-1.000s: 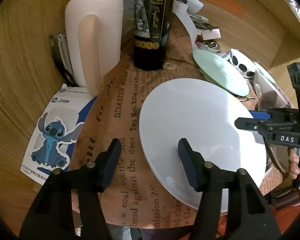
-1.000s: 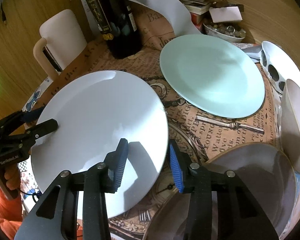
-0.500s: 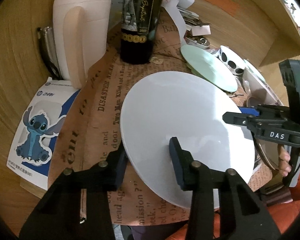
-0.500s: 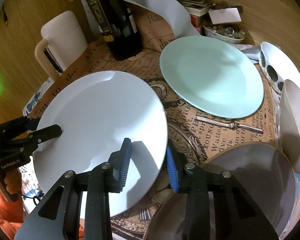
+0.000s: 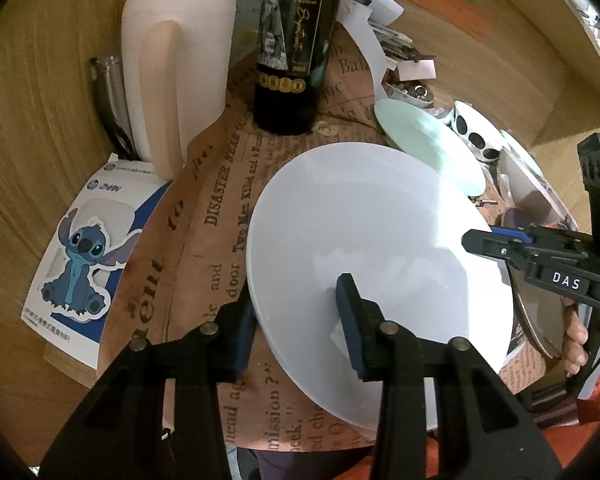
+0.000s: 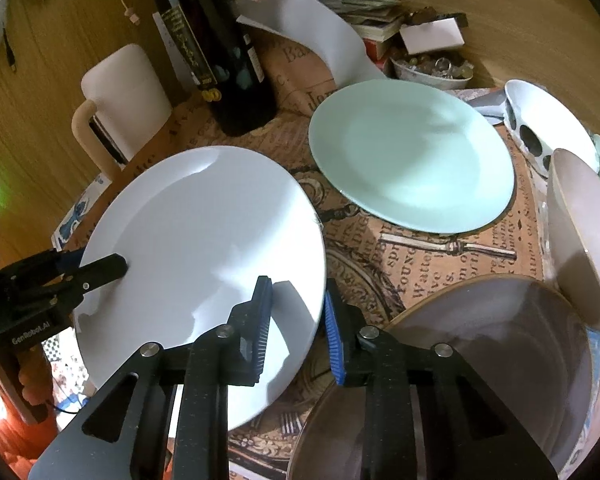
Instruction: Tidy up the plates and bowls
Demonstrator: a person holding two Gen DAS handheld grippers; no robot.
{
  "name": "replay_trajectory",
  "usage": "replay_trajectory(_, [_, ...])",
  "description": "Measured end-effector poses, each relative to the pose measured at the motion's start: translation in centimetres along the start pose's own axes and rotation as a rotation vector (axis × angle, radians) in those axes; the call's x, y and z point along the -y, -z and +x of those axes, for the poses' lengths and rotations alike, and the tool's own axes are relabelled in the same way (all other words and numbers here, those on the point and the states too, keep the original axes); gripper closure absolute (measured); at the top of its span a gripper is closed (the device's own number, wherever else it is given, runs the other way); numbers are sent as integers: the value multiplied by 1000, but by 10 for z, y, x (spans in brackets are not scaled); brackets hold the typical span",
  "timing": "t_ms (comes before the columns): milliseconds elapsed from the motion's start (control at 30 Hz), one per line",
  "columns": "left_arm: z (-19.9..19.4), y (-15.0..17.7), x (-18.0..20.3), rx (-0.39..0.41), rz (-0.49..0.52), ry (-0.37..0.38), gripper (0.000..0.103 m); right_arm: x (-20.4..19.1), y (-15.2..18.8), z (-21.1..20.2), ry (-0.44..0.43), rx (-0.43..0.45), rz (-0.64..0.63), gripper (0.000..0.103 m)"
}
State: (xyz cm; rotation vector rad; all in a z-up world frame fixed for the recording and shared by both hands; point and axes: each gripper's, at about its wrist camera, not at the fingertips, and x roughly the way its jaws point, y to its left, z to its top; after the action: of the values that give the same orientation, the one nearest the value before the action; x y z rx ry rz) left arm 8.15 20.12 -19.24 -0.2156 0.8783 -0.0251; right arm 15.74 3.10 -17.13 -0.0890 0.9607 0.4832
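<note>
A large white plate (image 5: 372, 248) (image 6: 204, 248) sits tilted over the newsprint table cover, held at opposite rims. My left gripper (image 5: 296, 312) straddles its near left rim, one finger over and one under, and grips it. My right gripper (image 6: 296, 320) is closed on its right rim; it also shows in the left wrist view (image 5: 500, 244). A mint-green plate (image 6: 412, 156) (image 5: 428, 148) lies flat behind. A grey-brown plate (image 6: 480, 364) and a grey bowl (image 6: 584, 236) lie at the right. A white bowl with black dots (image 6: 548, 128) stands further back.
A dark wine bottle (image 5: 296, 44) and a white jug (image 5: 180, 72) stand at the back left. A Stitch sticker card (image 5: 84, 252) lies at the left table edge. Papers, books and a small dish of trinkets (image 6: 432, 68) crowd the back against the wooden wall.
Both grippers have narrowed onto the white plate's rims. The plate has come up off the table cover and tilted. The left view has shifted slightly.
</note>
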Motion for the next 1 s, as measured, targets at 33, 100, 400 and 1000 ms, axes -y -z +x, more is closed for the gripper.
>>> replay_trajectory(33, [-2, 0, 2, 8, 5, -7, 64, 0, 0, -1, 0, 4, 2, 80])
replay_trajectory(100, [-5, -2, 6, 24, 14, -19, 64, 2, -2, -4, 3, 19, 8, 80])
replay_trajectory(400, [-6, -15, 17, 53, 26, -4, 64, 12, -5, -22, 19, 79, 46, 80])
replay_trajectory(1000, [-16, -38, 64, 94, 88, 57, 64, 48, 11, -67, 49, 176, 109, 80])
